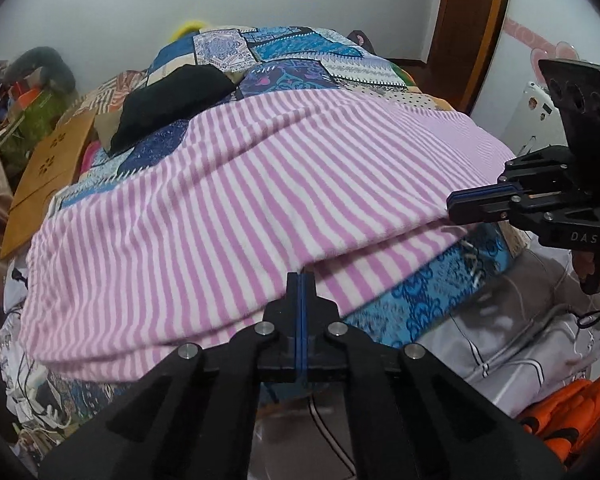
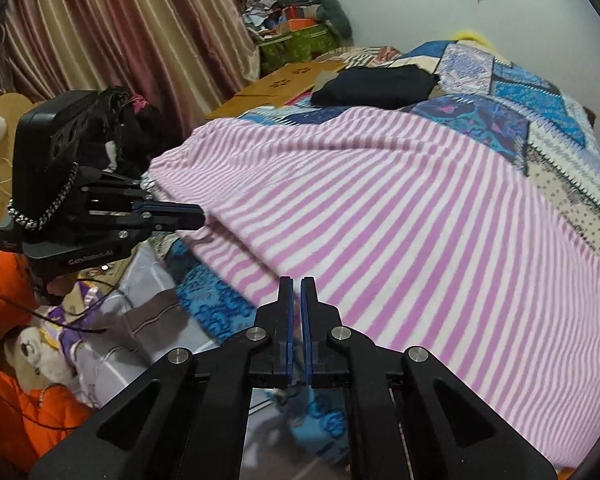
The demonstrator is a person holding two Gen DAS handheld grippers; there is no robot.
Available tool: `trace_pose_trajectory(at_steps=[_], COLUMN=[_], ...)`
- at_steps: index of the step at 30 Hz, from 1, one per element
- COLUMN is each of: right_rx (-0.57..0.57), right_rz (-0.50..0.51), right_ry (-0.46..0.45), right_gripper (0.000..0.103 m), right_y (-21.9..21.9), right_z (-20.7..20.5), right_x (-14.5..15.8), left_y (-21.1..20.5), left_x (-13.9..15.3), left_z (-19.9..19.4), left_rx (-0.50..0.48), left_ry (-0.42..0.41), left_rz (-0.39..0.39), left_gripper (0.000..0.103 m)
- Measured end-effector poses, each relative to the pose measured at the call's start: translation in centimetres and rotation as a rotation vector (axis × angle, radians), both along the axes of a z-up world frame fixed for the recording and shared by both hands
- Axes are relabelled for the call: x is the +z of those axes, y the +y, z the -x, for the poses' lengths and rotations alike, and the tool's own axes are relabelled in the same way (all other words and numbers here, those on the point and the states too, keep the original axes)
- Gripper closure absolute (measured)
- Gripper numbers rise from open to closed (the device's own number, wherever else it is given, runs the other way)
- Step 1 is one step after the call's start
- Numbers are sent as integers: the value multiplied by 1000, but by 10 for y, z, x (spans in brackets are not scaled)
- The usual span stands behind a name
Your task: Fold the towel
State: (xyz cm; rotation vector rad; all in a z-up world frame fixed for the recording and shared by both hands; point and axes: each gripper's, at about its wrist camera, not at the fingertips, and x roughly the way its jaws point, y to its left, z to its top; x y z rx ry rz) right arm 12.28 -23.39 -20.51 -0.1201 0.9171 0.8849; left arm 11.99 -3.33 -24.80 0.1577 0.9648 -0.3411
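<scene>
Black two-finger left gripper [image 1: 301, 280], jaws closed, pinches the near edge of the pink-and-white striped terry towel [image 1: 236, 200] at one end. Right gripper [image 2: 297, 284] likewise clamped on same edge, other end. Towel lies spread over blue patchwork quilt [image 1: 296, 56] on bed; far corners clear, w/ black folded cloth [image 1: 172, 100] just beyond. Near hem partly hidden under fold.

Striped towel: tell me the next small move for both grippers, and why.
Probably lift both together and carry the near edge toward the far edge. The left gripper and right gripper look shut on the striped towel along its near edge, and it lies spread across the patchwork bedspread.
</scene>
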Motion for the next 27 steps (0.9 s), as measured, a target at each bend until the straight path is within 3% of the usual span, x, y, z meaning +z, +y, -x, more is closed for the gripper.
trace_pose_trajectory(at_steps=[4, 6, 7, 9, 10, 11, 19, 24, 25, 27], right_rx=[8, -15, -23, -36, -41, -44, 0, 22, 19, 12], right_rz=[34, 72, 92, 118, 123, 127, 152, 170, 165, 156], right_ry=[-89, -118, -130, -141, -136, -130, -120, -160, -161, -179], right_gripper=[99, 89, 84, 64, 64, 64, 64, 65, 68, 95], right_y=[1, -1, -2, -5, -7, -9, 10, 28, 29, 30], right_z=[10, 10, 10, 8, 7, 6, -1, -5, -6, -8], right_x=[10, 15, 16, 15, 13, 10, -6, -12, -12, -12], left_y=[5, 8, 8, 7, 5, 1, -21, -21, -20, -18], left_x=[-1, 0, -1, -3, -5, -8, -17, -14, -14, -13], left_z=[5, 4, 3, 0, -1, -3, -25, -42, -43, -44], left_rx=[37, 68, 75, 72, 69, 63, 47, 40, 43, 51], left_ry=[-12, -17, -16, -12, -10, -9, -41, -12, -14, -14], left_rz=[-23, -32, -37, -38, -40, -47, -110, -68, -64, -48], left_gripper=[103, 97, 89, 72, 62, 60, 60, 87, 92, 95])
